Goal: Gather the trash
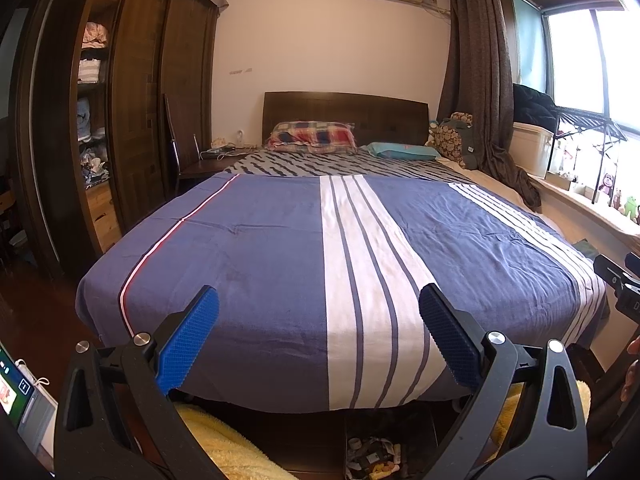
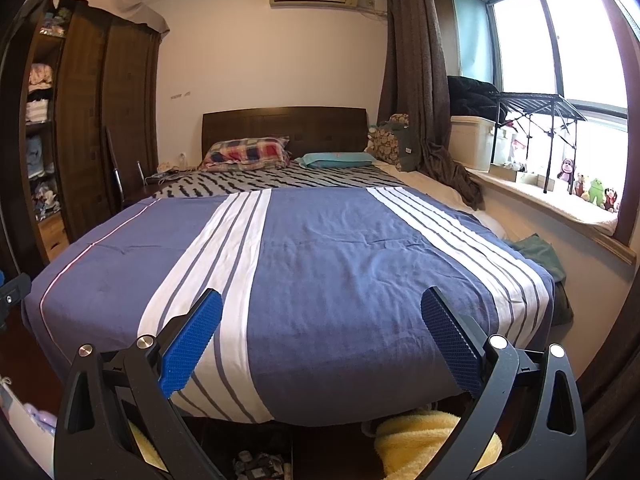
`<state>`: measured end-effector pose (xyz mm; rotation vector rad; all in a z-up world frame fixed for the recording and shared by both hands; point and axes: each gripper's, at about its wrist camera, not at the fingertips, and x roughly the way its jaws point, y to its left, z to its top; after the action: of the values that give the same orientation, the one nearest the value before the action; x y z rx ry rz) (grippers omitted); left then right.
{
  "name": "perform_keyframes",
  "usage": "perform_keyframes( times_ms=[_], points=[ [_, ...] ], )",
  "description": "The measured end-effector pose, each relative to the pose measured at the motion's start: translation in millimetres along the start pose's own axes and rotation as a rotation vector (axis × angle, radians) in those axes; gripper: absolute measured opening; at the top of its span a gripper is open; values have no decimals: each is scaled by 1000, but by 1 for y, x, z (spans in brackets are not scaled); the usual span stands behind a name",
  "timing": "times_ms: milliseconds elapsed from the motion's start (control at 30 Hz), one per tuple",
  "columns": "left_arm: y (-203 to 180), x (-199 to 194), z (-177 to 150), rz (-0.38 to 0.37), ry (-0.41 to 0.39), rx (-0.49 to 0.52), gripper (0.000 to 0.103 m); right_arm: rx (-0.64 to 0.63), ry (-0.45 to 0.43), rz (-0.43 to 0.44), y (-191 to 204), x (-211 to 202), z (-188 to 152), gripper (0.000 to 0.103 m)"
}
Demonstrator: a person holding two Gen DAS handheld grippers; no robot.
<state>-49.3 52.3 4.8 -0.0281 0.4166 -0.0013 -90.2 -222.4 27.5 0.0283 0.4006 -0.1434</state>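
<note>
Left wrist view: left hand-held gripper [image 1: 319, 308] spread wide, empty, held over the bed [image 1: 280, 240] foot. Right hand-held gripper [image 2: 322, 312] likewise spread and empty. Trash [image 1: 374, 458]: a heap of wrappers and scraps in a dark bin on the floor, below and ahead of both, under the bed edge. Progress: nothing gripped; whether more litter is left cannot be told. Hidden: heap partly cut off by the frame edge, items unclear; yellow towel [image 2: 424, 436] beside it

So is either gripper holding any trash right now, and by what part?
Nothing is held: the left gripper and right gripper are both open and empty above the bed.
</note>
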Motion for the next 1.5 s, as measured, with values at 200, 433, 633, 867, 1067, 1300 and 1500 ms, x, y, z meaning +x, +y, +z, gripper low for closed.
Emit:
perform_keyframes(
  times_ms=[200,433,633,867,1067,1300,1500],
  points=[
    [0,0,0,2,0,-3,95,6,0,-3,-1,0,0,100],
    [-1,2,-1,5,3,-2,95,11,3,1,-1,1,-1,100],
    [1,2,-3,9,6,-8,95,11,4,5,1,0,0,100],
    [1,3,-3,6,6,-6,95,18,5,6,-1,0,1,100],
    [1,4,-3,4,5,-2,95,16,4,6,-1,0,0,100],
    [2,3,-4,5,3,-5,95,17,6,5,-1,1,0,100],
    [1,2,-5,2,1,0,95,18,6,5,0,1,1,100]
  ],
)
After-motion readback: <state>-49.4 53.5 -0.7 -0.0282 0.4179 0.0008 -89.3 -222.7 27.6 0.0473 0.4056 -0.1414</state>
